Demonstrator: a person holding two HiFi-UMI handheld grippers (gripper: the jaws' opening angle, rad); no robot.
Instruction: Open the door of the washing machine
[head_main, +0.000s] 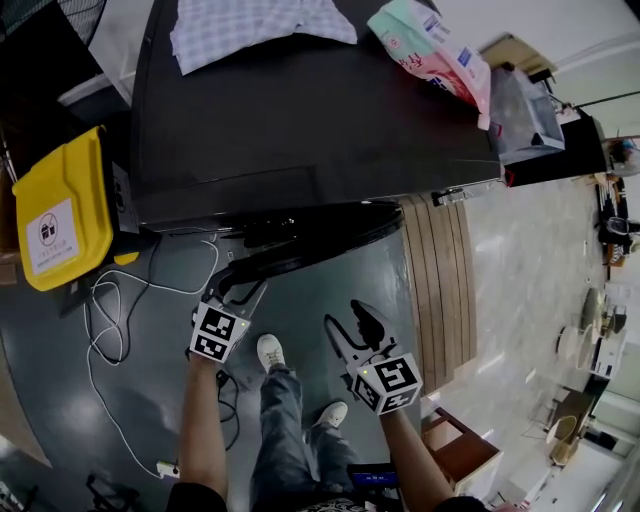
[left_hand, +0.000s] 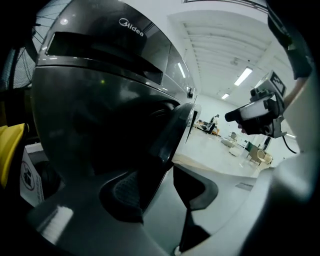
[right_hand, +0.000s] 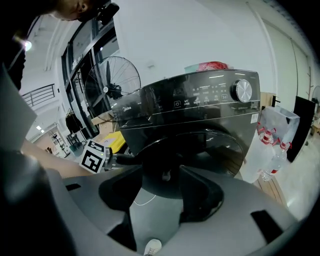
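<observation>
Dark glossy round washing-machine door (left_hand: 170, 131) (stiff, hinged, slick) is best pulled by its rim, straddled by the spread left claw (left_hand: 160, 184) — right claw (right_hand: 162, 186) spread too, empty.

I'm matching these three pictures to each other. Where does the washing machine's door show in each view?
Head view: door, a dark curved edge at centre, just below the machine's top.
Left gripper view: door, seen edge-on, running diagonally through the centre.
Right gripper view: door, a round dark front at centre right.
Shared landmark: yellow bin, at the left in every view.
</observation>
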